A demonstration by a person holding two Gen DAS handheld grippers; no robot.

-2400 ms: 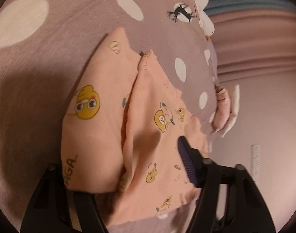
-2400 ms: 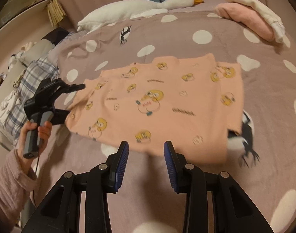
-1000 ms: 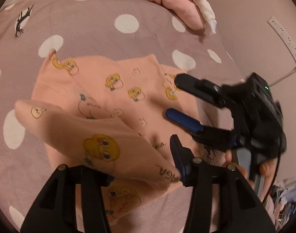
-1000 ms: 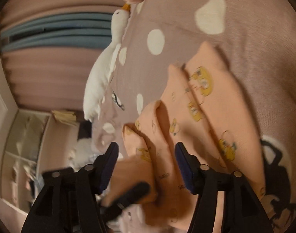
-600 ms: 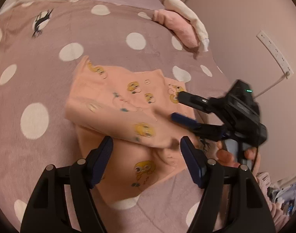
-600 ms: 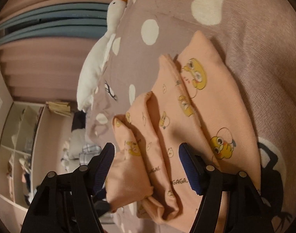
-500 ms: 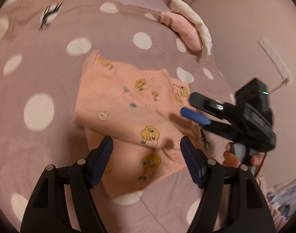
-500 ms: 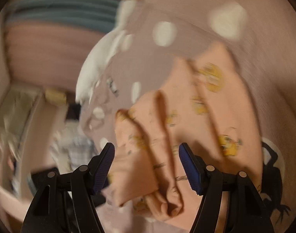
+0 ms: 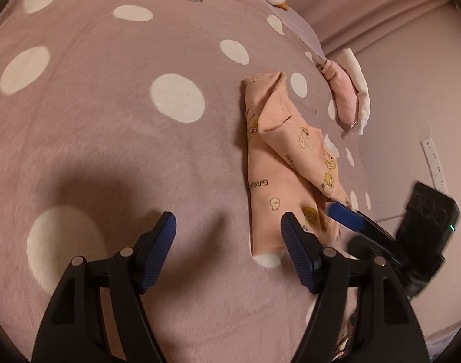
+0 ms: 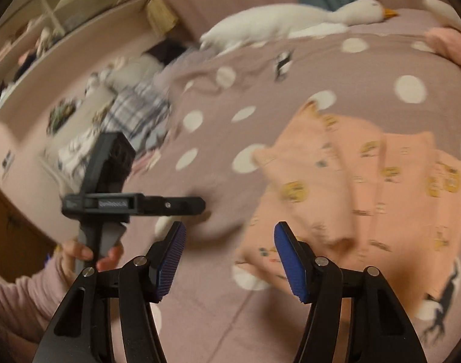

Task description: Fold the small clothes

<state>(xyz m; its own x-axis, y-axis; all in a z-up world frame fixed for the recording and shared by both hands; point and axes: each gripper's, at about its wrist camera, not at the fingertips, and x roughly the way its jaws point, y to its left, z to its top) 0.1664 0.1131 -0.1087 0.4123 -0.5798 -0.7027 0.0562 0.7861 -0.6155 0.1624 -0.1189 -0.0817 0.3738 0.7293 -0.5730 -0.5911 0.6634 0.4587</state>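
A small peach garment with yellow duck prints (image 9: 275,166) lies folded into a long narrow shape on the dotted mauve bedcover (image 9: 109,121). My left gripper (image 9: 227,227) hovers open over bare cover just left of the garment's near end, with nothing between its fingers. My right gripper (image 9: 340,225) sits at the garment's near right corner. In the right wrist view the garment (image 10: 366,181) spreads to the right. The right gripper (image 10: 230,236) is above the garment's near left edge, its jaws closing on nothing. The left gripper (image 10: 197,204) points in from the left, held by a hand (image 10: 88,251).
A white goose toy (image 10: 291,21) lies at the bed's far edge, and a pink and white pillow (image 9: 348,99) lies beyond the garment. Plaid cloth (image 10: 136,112) and shelves (image 10: 48,39) are off the bed's left side. A power strip (image 9: 433,163) hangs on the wall.
My left gripper let go of the folded-over flap, opened and drew back leftward off the garment. My right gripper rolled upright and pulled back. The garment now lies folded narrow.
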